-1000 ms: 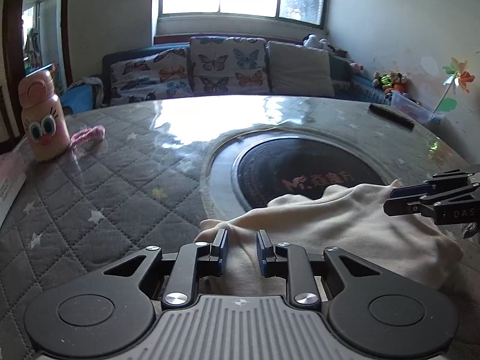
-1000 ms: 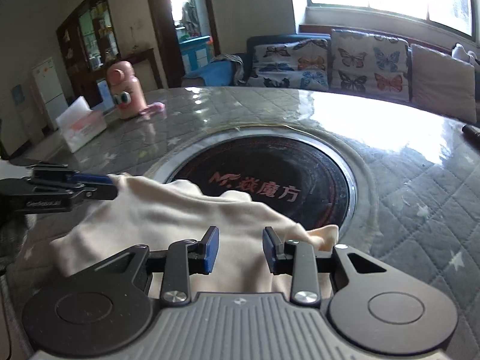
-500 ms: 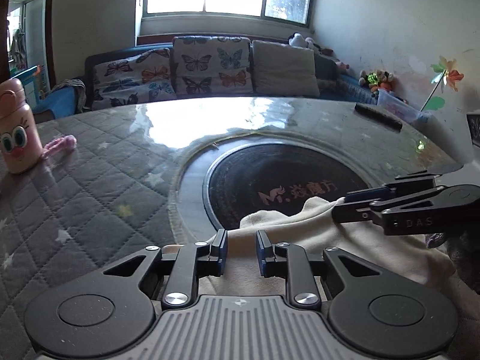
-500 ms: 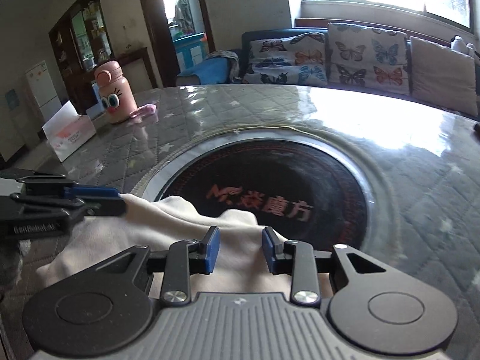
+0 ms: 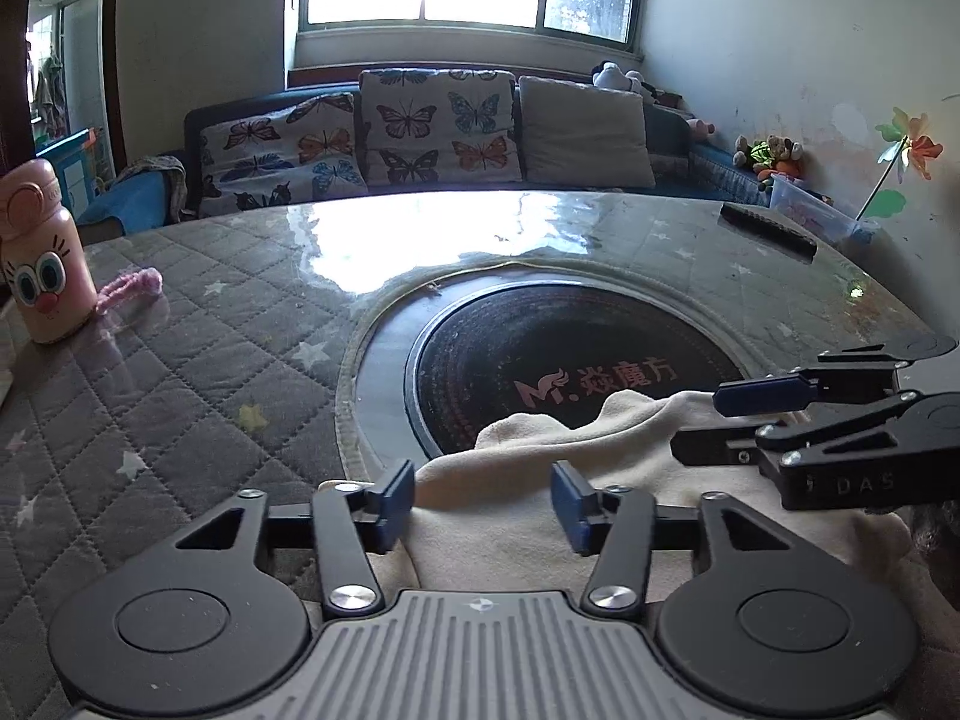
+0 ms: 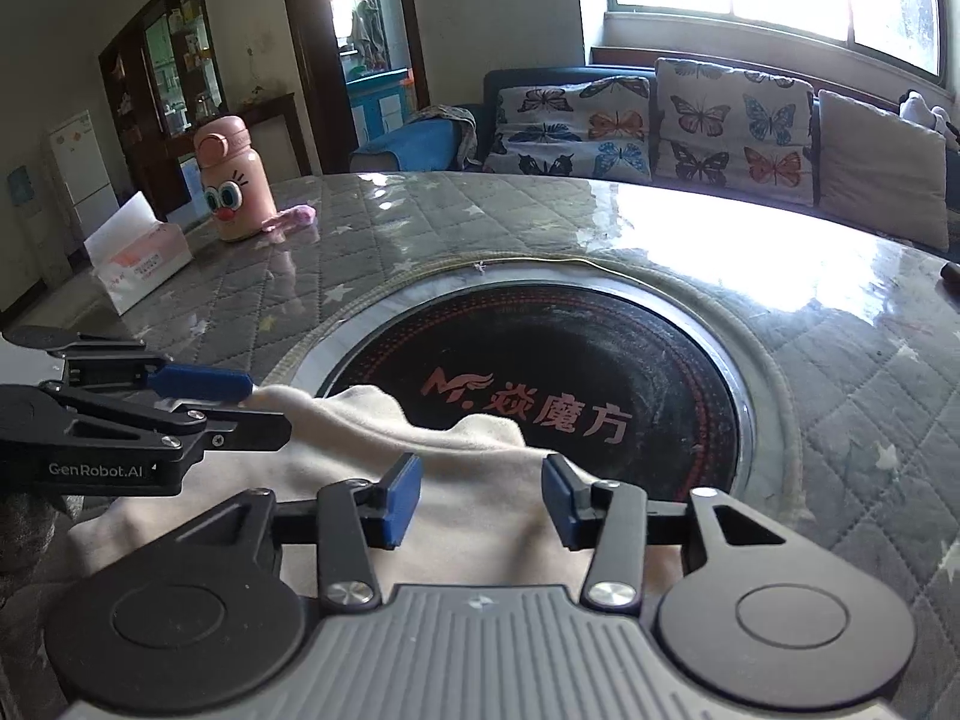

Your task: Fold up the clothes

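Observation:
A cream garment [image 5: 600, 450] lies bunched on the near part of the quilted table, its far edge lapping onto the black round hob. My left gripper [image 5: 483, 501] hovers over the garment's left end. Its jaws are opening, and cloth lies between and below the blue pads without being pinched. My right gripper [image 6: 480, 501] sits over the right end of the garment [image 6: 456, 450], jaws also opening, pads clear of the fabric. Each gripper shows in the other's view: the right gripper [image 5: 738, 420] at the right edge, the left gripper [image 6: 240, 405] at the left.
The black hob [image 6: 600, 372] with red lettering is set into the table's middle. A pink cartoon bottle [image 6: 231, 186], a pink fuzzy item [image 5: 132, 288] and a tissue box [image 6: 141, 258] stand at the far left. A black bar [image 5: 768, 231] lies far right. A sofa stands beyond.
Both grippers' jaws have spread from a narrow pinch on the cloth to wide apart, letting the garment go. The garment's far edge now rests on the hob.

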### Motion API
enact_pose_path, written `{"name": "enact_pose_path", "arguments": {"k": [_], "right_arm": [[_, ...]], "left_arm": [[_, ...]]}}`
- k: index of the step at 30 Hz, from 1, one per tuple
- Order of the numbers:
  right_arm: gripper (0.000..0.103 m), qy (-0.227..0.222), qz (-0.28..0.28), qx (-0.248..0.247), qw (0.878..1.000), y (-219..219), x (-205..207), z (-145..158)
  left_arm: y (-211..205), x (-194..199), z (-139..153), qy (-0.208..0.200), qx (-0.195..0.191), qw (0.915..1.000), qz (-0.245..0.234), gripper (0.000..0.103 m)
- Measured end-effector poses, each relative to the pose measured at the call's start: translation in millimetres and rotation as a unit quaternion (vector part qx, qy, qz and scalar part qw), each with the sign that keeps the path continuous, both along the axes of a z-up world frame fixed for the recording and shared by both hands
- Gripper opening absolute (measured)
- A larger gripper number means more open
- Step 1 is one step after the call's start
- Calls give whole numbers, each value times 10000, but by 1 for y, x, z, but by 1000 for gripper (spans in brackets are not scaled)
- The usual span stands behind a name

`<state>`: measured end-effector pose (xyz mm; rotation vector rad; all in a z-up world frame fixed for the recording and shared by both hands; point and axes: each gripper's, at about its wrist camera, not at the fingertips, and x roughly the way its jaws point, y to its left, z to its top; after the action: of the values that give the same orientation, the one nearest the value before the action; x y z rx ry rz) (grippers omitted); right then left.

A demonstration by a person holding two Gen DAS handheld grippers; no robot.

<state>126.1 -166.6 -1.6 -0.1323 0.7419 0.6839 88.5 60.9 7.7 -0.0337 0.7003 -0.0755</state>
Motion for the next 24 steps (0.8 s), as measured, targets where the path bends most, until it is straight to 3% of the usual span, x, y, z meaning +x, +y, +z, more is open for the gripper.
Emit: {"name": "enact_pose_path", "arguments": {"k": [7, 9, 17, 24], "right_arm": [[62, -105, 30, 48, 9999, -6, -29, 7], [72, -134, 21, 38, 9999, -9, -37, 7], [84, -225, -66, 43, 9997, -22, -69, 9], [94, -345, -188, -84, 9992, -26, -88, 4]], "left_arm": [[-7, -25, 7, -114, 61, 9999, 92, 84], [-7, -33, 7, -139, 76, 9998, 126, 90], [-10, -66, 7, -219, 101, 9994, 265, 103], [-14, -85, 5, -259, 173, 9986, 425, 103]]}}
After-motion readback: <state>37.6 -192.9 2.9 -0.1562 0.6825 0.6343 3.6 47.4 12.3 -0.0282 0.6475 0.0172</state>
